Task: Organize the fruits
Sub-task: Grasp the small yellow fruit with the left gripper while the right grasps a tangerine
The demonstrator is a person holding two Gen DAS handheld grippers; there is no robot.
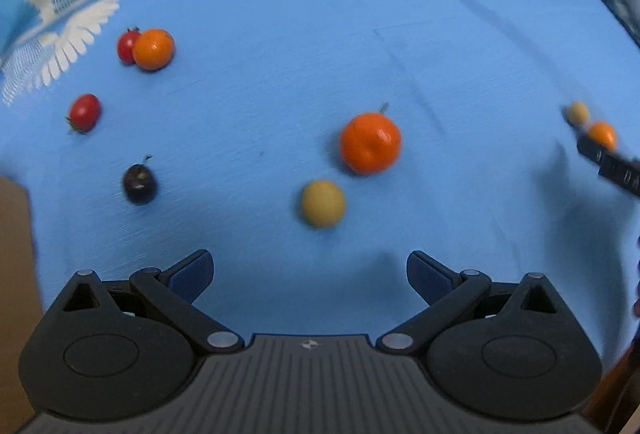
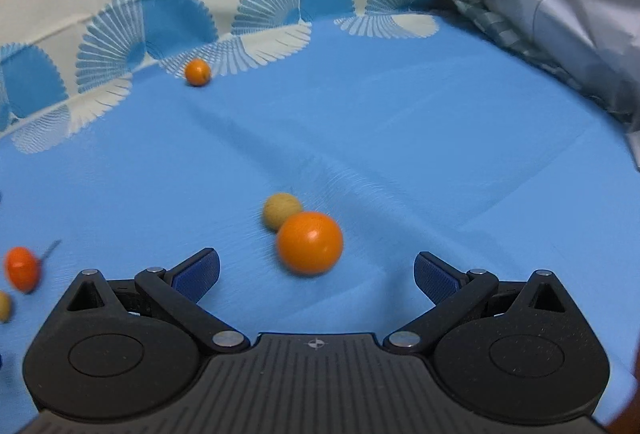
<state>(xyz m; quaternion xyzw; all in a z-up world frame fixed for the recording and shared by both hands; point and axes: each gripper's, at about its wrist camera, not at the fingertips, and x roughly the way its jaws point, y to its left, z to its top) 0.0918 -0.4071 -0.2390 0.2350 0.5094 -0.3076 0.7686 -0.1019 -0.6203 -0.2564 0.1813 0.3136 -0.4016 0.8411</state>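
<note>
1. Right wrist view: right gripper (image 2: 316, 270), jaws spread and empty, hovers by an orange ball (image 2: 310, 243) touching a tan ball (image 2: 282, 211); closing carelessly could roll either away.
2. Left gripper (image 1: 310, 270) likewise gapes, holding nothing.

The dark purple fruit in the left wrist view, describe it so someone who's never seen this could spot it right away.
Start on the plain blue cloth and look to its left side, where two red tomatoes and an orange lie. The dark purple fruit sits alone below the lower red tomato, left of the tan ball. It is the only near-black fruit, with a small stem on top.
</note>
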